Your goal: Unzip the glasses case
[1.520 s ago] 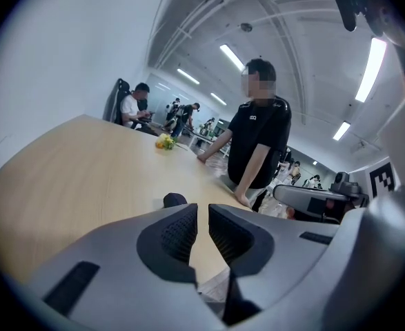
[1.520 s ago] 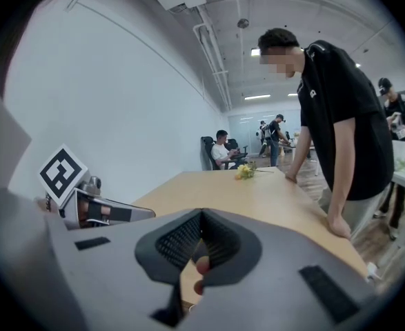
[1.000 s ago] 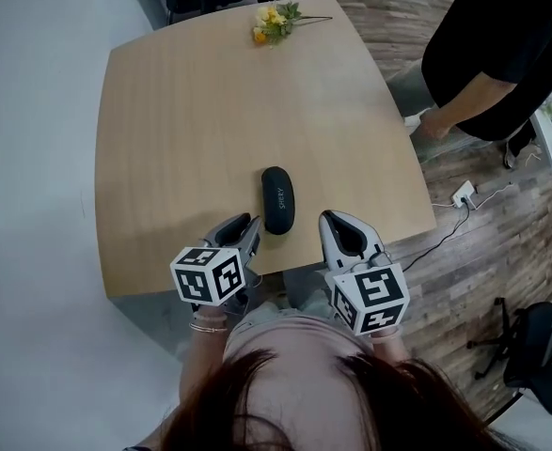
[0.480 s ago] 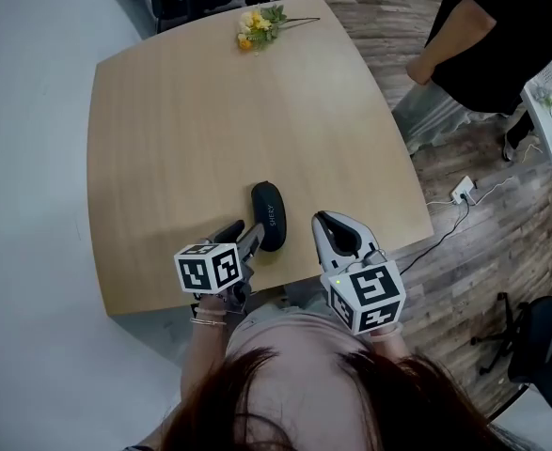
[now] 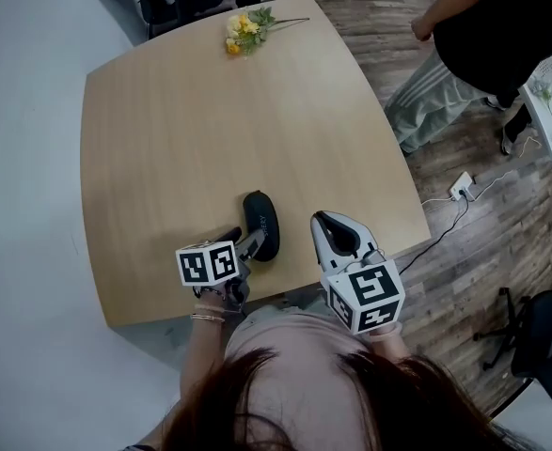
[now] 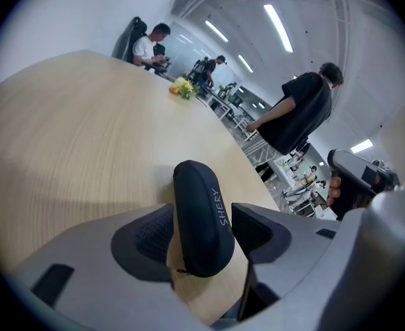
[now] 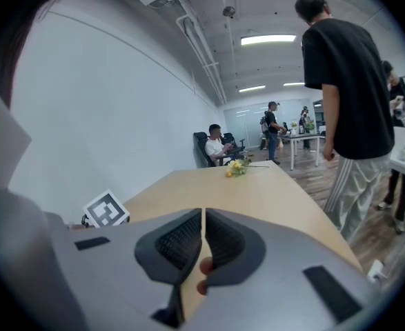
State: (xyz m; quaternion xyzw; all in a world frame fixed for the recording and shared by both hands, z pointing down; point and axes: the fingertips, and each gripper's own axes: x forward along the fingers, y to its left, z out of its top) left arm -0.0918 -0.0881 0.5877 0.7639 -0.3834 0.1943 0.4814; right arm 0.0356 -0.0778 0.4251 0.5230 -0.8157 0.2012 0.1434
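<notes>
A black oval glasses case lies on the wooden table near its front edge. My left gripper is at the near end of the case. In the left gripper view the case lies lengthwise between the jaws of the left gripper, which have just been opening. The pads flank it without visibly pressing, so the gripper is open. My right gripper hovers a little to the right of the case, apart from it. Its jaws are shut with nothing between them.
A small bunch of yellow flowers lies at the table's far edge. A person in black stands right of the table. A power strip and cable lie on the floor, and an office chair stands at the lower right.
My left gripper has sunk and moved forward to the near end of the case, and its jaws have spread around it. The right gripper has shifted slightly.
</notes>
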